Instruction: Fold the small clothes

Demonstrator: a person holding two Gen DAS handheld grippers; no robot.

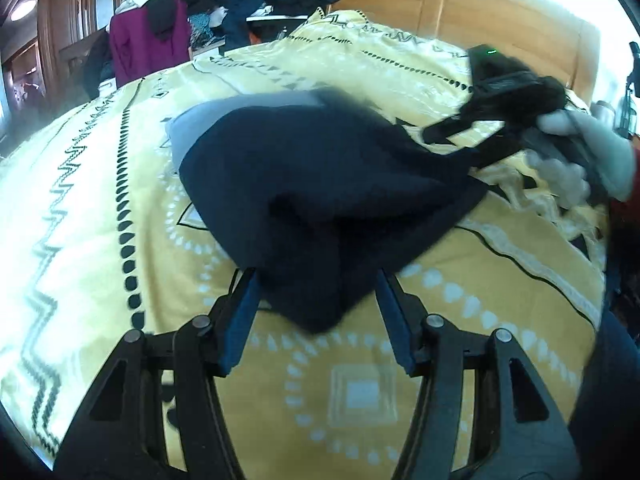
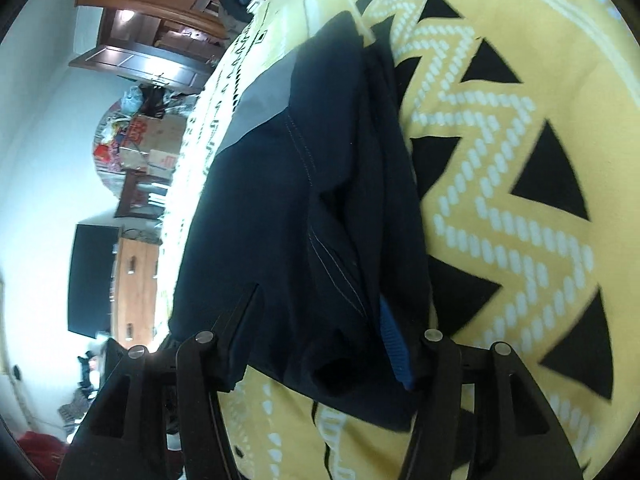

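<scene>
The dark navy garment lies bunched mid-frame on the yellow bedspread, barely folded I'd judge, with both the left gripper and right gripper spread wide around its edges, neither pinching cloth yet.

Both views are brightly lit, with heavy fisheye bending and black corners. In the left view, glare washes out the upper right beyond the headboard, and a ceiling lamp glows at far left. The right gripper and gloved hand are smeared by motion blur. The dark garment shows sharper (stitching legible) in the right view; its wall is overexposed.
</scene>
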